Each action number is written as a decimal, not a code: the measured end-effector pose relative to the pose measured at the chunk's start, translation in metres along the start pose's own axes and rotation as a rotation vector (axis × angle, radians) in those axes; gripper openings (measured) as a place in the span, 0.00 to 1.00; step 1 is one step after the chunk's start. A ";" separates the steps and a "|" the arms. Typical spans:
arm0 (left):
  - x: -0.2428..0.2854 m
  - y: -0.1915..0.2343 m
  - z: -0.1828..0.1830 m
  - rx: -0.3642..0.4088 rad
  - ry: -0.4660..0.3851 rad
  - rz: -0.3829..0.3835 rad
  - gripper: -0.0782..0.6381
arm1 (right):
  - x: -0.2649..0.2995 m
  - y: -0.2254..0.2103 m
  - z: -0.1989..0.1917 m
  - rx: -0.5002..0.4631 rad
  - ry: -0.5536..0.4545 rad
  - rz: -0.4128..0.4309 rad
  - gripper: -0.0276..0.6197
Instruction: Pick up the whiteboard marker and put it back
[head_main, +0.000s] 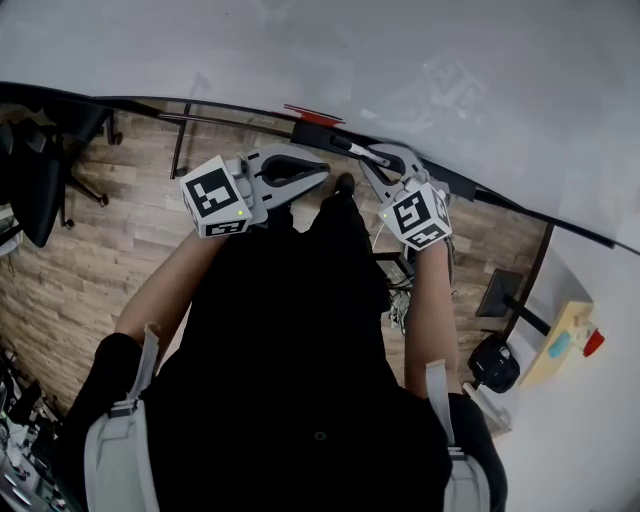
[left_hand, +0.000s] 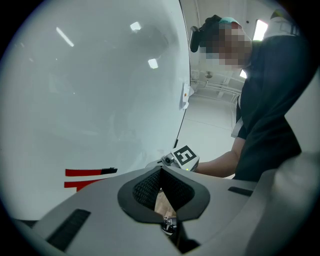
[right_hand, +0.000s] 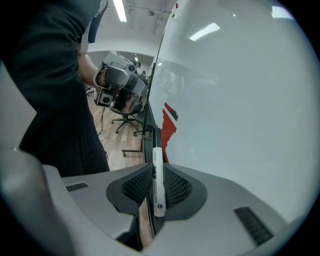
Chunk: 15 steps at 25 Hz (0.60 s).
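My right tool (right_hand: 153, 170) clamped on whiteboard marker (right_hand: 158, 190), forearm stretched forward, marker lying along whiteboard (right_hand: 240, 100) lower edge. My left tool (left_hand: 161, 172) closed, empty, raised just left, near board.

The black tray (head_main: 465, 186) runs along the lower edge of the whiteboard (head_main: 400, 60). A red item (head_main: 312, 113), possibly a marker, lies on it. Below, the wood-plank floor (head_main: 90, 250) carries a black office chair (head_main: 35, 170).
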<state>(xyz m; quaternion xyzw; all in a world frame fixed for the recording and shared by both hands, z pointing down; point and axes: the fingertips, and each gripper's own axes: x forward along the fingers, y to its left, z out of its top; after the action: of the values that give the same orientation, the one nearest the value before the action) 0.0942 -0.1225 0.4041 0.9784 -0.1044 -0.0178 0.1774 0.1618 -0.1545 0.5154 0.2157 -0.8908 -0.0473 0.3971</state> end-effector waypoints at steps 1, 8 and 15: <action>0.000 0.000 0.000 -0.001 0.001 0.002 0.13 | 0.002 0.000 -0.002 0.006 0.004 0.006 0.16; -0.003 -0.001 -0.001 -0.003 -0.002 0.007 0.13 | 0.012 0.004 -0.009 -0.004 0.041 0.024 0.16; -0.009 0.006 -0.003 -0.006 -0.014 0.007 0.13 | 0.027 0.006 -0.011 -0.012 0.068 0.032 0.16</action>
<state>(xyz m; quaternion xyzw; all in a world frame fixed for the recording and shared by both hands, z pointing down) 0.0842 -0.1249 0.4092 0.9774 -0.1091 -0.0240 0.1795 0.1525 -0.1595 0.5429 0.2003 -0.8799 -0.0391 0.4290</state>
